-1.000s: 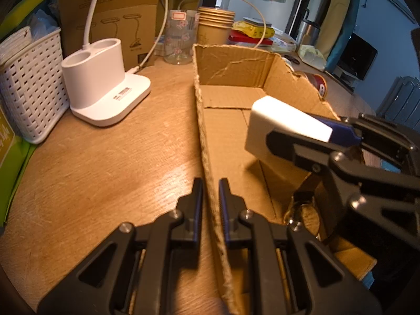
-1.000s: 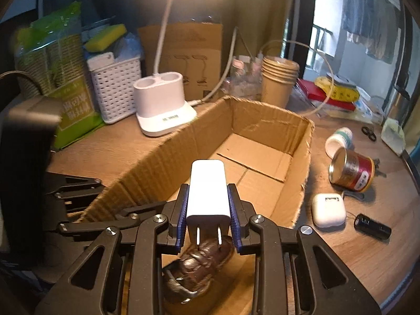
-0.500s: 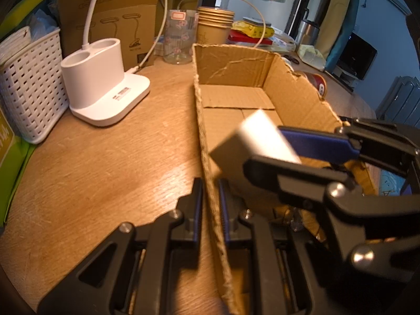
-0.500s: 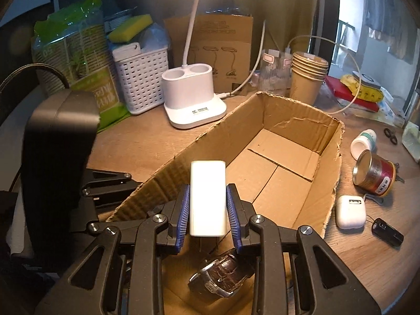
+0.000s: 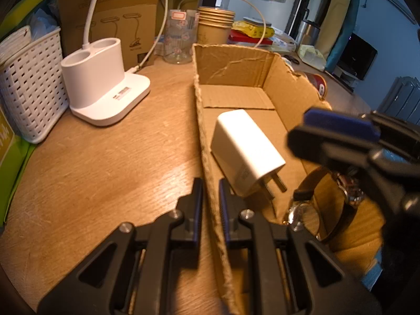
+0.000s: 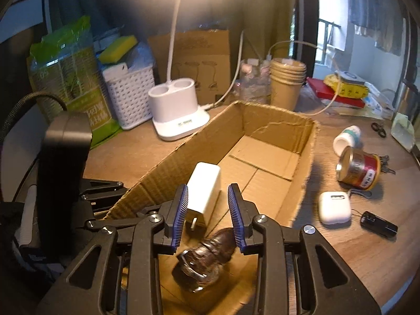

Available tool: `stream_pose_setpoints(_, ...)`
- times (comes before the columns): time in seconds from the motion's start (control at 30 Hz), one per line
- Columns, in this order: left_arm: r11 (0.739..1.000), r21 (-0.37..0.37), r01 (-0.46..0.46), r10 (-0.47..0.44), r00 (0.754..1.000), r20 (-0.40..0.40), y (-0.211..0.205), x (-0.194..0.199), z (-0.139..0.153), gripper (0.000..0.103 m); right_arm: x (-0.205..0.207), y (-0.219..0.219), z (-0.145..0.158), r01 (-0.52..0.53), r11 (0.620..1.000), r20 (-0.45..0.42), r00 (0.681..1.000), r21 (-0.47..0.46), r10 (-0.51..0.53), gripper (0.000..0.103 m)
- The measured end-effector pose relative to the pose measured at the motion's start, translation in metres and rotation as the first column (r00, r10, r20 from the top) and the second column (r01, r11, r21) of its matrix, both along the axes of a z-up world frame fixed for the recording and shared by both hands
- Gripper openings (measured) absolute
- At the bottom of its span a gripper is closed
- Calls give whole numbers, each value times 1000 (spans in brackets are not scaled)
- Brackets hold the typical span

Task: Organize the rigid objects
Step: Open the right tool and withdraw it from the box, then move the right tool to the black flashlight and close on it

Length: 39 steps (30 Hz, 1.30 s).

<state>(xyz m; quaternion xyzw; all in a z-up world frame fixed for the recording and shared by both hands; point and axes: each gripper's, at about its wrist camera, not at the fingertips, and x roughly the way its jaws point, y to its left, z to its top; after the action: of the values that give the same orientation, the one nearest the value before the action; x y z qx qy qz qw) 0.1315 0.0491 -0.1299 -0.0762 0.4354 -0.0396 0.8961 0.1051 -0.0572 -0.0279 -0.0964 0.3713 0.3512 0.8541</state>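
A long open cardboard box lies on the wooden table. My left gripper is shut on the box's near side wall, one pad on each face. A white plug charger lies tilted on the box floor against that wall, prongs toward me. Beside it sits a brown-strapped wristwatch. My right gripper hovers above the charger with its jaws opening; its blue pads stand clear of the charger on both sides. In the left wrist view the right gripper is off to the charger's right.
Right of the box lie a tin can, a white earbud case, a black key fob and a small white bottle. Left of it stand a white lamp base and a white basket. Paper cups stand behind.
The right gripper carried the charger down into the box, then its pads parted and the charger dropped free onto the box floor. The left gripper kept still on the wall.
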Motion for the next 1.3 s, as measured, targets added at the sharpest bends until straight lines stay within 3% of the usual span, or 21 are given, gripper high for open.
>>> stream_pose_setpoints(0.17, 1000, 0, 0, 0, 1000, 0, 0, 0, 0, 14, -2, -30, 16, 80, 995, 79, 993, 51, -84, 39)
stream_pose_setpoints(0.43, 1000, 0, 0, 0, 1000, 0, 0, 0, 0, 14, 8, -78, 28, 203, 973, 104, 971, 114, -215, 40)
stream_pose_setpoints(0.9, 1000, 0, 0, 0, 1000, 0, 0, 0, 0, 14, 24, -141, 7, 402, 913, 106, 907, 71, -407, 40)
stream_pose_setpoints(1.03, 1000, 0, 0, 0, 1000, 0, 0, 0, 0, 14, 31, -152, 1, 456, 888, 116, 881, 53, -459, 51)
stream_pose_setpoints(1.3, 1000, 0, 0, 0, 1000, 0, 0, 0, 0, 14, 51, -166, -18, 530, 847, 159, 840, -31, -519, 60)
